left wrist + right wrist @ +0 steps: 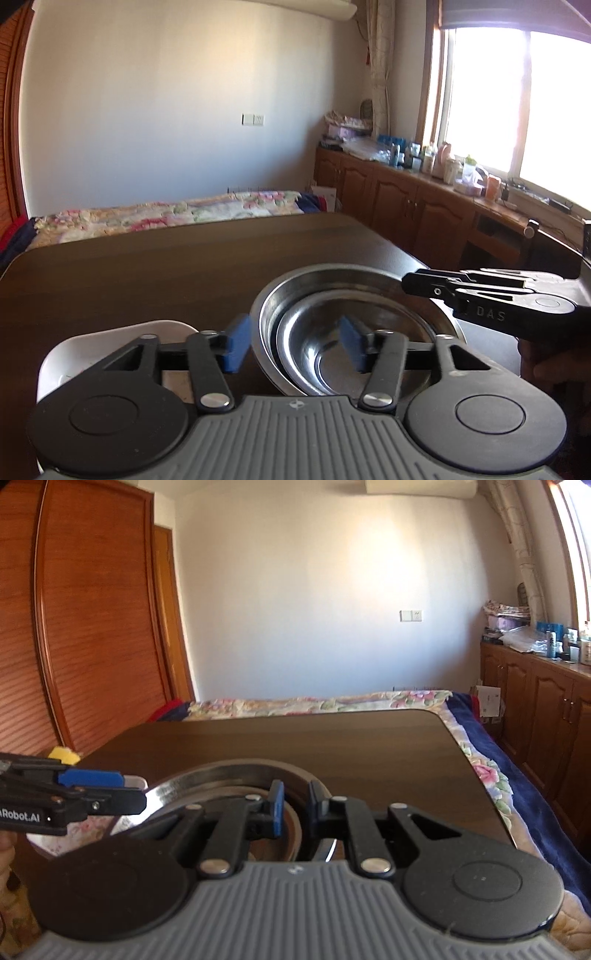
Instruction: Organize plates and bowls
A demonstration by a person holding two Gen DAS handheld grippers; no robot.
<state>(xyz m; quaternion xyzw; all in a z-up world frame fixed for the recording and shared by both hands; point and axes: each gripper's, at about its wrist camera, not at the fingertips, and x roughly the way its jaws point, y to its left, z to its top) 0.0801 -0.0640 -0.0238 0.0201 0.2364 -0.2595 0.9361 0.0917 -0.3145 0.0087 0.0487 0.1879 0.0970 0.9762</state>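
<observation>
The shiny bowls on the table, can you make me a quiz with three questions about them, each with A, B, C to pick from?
1. Where does the white dish sit?
A. left of the metal bowls
B. inside them
C. on the bed

2. How many metal bowls are nested together?
A. two
B. five
C. none

3. What is the right tool doing?
A. hanging wide open over bare table
B. closed on the big bowl's rim
C. lying on the bed

Answers:
1 A, the left view shows it beside the stack on the table.
2 A, a small bowl rests in the big bowl.
3 B, its blue pads pinch the rim, while the left tool gapes open over the stack's left rim.
</observation>
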